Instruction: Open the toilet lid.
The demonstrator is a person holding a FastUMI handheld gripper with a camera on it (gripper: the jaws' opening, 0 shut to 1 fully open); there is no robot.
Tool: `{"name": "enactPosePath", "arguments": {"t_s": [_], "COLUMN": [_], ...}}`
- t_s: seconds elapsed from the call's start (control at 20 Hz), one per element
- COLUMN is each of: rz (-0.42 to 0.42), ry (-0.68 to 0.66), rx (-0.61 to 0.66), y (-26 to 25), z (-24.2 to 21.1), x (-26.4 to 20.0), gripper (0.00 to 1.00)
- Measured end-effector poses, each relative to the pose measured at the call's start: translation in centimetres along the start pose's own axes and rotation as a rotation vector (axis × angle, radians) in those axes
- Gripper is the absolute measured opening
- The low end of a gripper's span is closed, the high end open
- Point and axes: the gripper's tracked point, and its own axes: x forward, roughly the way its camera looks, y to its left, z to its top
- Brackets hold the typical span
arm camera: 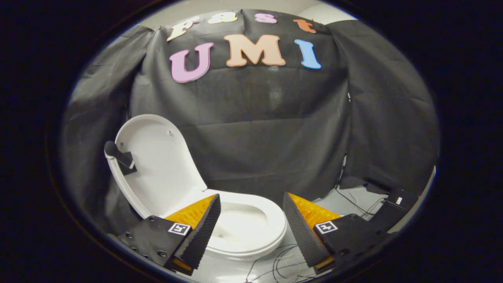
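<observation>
The toilet lid (157,165) stands raised, leaning back against the black cloth wall (275,129) above the white toilet bowl (251,228). The claw (251,224) hangs released, fingers spread, gripping nothing, bowl between them.

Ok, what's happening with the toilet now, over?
Fingers open, holding nothing. White plastic toilet lid raised upright, bowl exposed just ahead. Thin black cables on floor.

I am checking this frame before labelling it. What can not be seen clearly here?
- Gripper view: the left finger covers the near left part of the toilet seat.
- The lid stands raised; its hinge is hidden behind that finger.
- Gripper jaws are open, holding nothing.
- The cables are too thin to follow.
</observation>
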Motion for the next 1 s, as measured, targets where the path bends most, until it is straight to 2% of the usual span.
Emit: {"name": "enactPosePath", "arguments": {"t_s": [0.4,1.0], "rz": [-0.066,0.001], "ry": [0.034,0.064], "rx": [0.056,0.014], "y": [-3.5,-0.1], "z": [-1.9,-2.6], "x": [0.4,1.9], "gripper": [0.99,0.99]}}
